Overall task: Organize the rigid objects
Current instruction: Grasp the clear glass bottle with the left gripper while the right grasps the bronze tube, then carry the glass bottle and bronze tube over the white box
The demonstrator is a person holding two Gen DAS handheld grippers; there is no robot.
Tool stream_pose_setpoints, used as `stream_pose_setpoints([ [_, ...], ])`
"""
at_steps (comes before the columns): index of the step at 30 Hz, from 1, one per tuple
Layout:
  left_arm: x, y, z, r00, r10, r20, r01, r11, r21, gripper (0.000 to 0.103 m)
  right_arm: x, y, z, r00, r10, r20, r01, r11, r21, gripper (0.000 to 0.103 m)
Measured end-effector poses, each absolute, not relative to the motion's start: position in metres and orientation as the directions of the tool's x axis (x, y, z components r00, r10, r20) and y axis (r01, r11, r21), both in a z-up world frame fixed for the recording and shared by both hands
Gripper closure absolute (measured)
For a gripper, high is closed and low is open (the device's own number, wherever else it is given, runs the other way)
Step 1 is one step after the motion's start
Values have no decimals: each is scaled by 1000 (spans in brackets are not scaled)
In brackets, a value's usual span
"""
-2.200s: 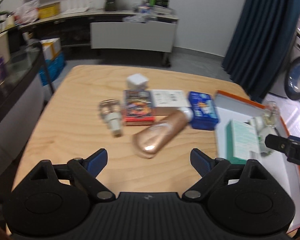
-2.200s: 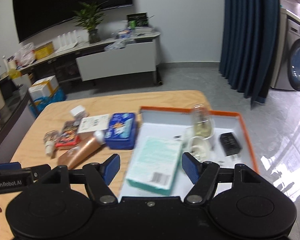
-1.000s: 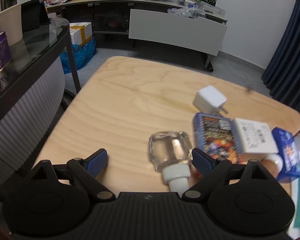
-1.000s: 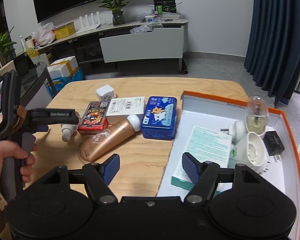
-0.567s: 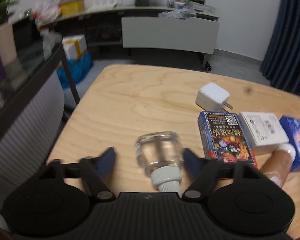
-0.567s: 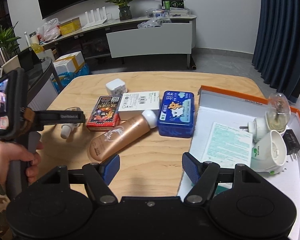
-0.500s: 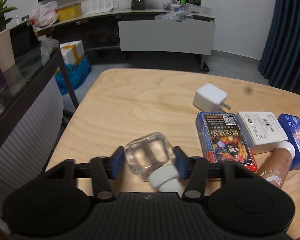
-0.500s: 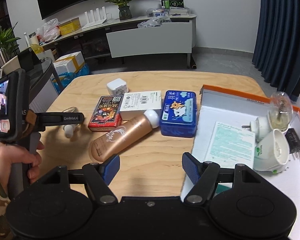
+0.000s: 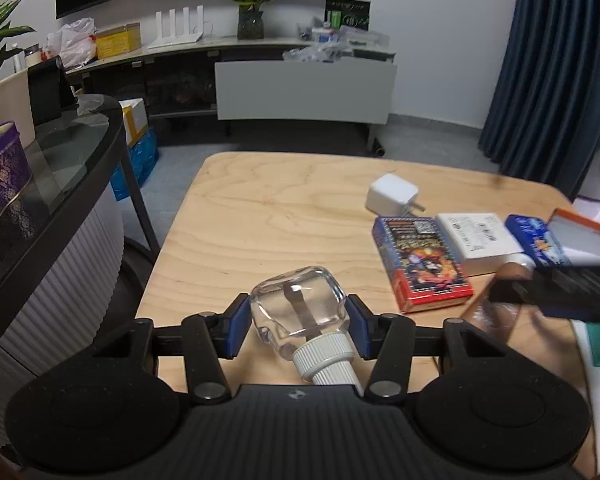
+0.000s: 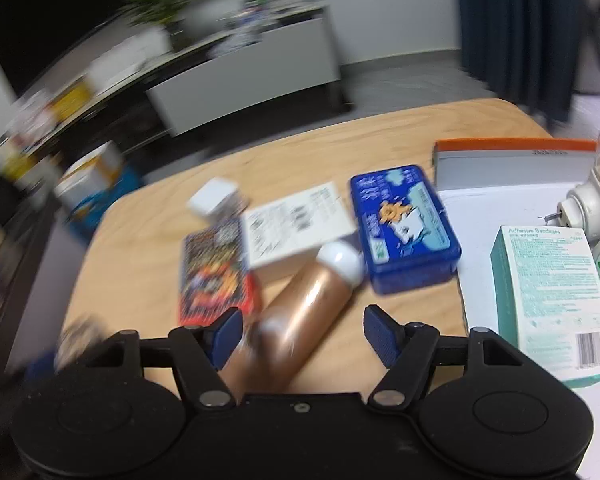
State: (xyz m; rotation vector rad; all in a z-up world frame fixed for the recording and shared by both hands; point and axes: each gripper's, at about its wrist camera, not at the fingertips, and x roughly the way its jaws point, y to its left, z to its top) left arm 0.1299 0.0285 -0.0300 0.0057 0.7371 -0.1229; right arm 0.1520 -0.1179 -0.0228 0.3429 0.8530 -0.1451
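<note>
Left gripper (image 9: 297,326) fingers clamped on clear glass bottle (image 9: 298,312), white ribbed cap (image 9: 324,360) pointing back toward camera, bottle held above near-left part of wooden table (image 9: 260,216). Right gripper (image 10: 303,332) fingers spread wide, holding nothing, bronze tube (image 10: 300,320) lying between them on table. Red card box (image 9: 420,264), white box (image 9: 476,236), blue tin (image 10: 404,228) clustered mid-table. Orange-rimmed tray (image 10: 512,146) at right held teal bandage box (image 10: 552,300).
</note>
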Motion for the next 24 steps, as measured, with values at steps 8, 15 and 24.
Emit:
stream_pose_setpoints([
  [8, 122, 40, -32, 739, -153, -656, 133, 988, -81, 51, 182, -106, -41, 644, -113, -757, 316, 940, 130, 52],
  [15, 111, 42, -30, 745, -172, -644, 148, 985, -93, 51, 140, -108, -36, 681, -65, -730, 221, 968, 120, 59],
  [24, 77, 17, -9, 766, -210, -607, 207, 975, -76, 51, 71, -111, 18, 803, -62, -592, 124, 990, 65, 59],
])
